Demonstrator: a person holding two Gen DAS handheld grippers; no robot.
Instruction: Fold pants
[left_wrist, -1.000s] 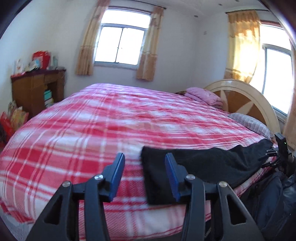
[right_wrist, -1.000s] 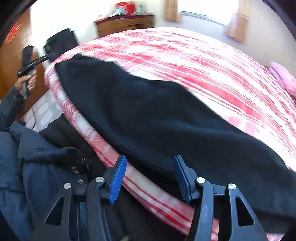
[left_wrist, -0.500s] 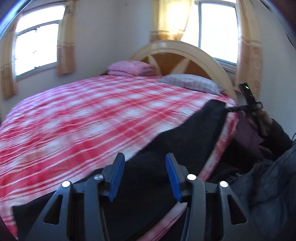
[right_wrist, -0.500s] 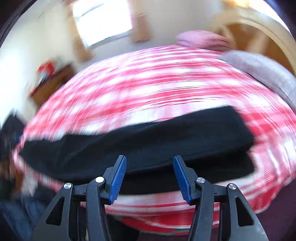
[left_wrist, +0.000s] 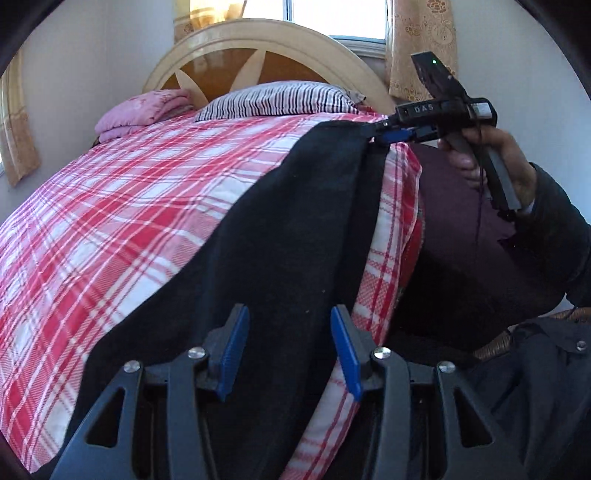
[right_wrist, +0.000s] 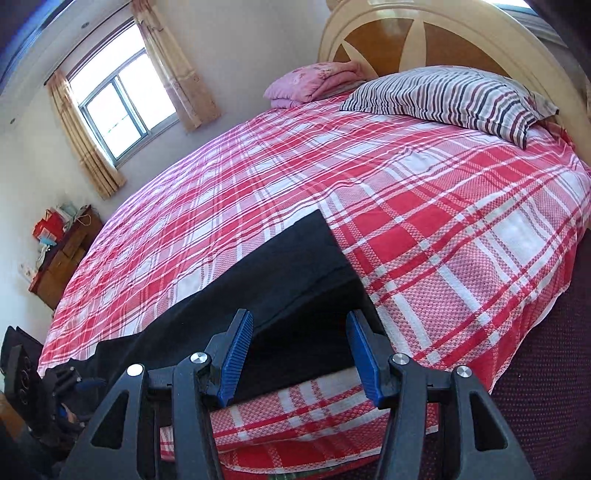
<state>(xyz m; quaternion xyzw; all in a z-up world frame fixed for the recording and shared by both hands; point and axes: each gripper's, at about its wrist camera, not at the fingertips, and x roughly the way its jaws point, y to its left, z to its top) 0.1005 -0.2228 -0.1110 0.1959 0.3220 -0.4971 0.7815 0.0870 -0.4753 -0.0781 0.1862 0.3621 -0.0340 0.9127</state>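
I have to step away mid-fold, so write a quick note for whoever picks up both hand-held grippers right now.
Left hand-held gripper: open, empty, above the black pants.
Right hand-held gripper: open, empty, at the pants' end nearer the striped pillow; its tips look right by the corner, but contact is unclear.
Pants: laid lengthwise along the near edge of the red plaid bed, apparently in two layers at the right end.
Done: pants spread out, possibly folded leg over leg.
Left: grip the ends and fold the length over.
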